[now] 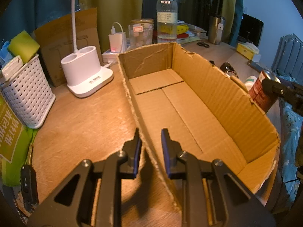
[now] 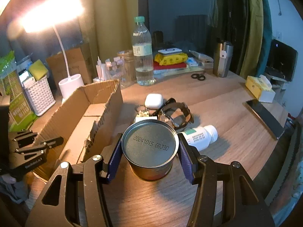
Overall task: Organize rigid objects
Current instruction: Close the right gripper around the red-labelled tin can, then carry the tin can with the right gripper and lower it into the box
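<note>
While left claw (image 1: 150, 151) clamps cardboard box (image 1: 189, 98) wall, right claw (image 2: 149, 158) grips upright can (image 2: 150, 147); box lies to its left, long axis running away.

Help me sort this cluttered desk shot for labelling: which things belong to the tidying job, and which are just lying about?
Job:
- tin can in the right hand-held gripper
- cardboard box, walls clamped by the left hand-held gripper
- white pill bottle
- earbud case
- watch

Lying about:
- water bottle
- desk lamp
- white basket
- scissors
- steel tumbler
</note>
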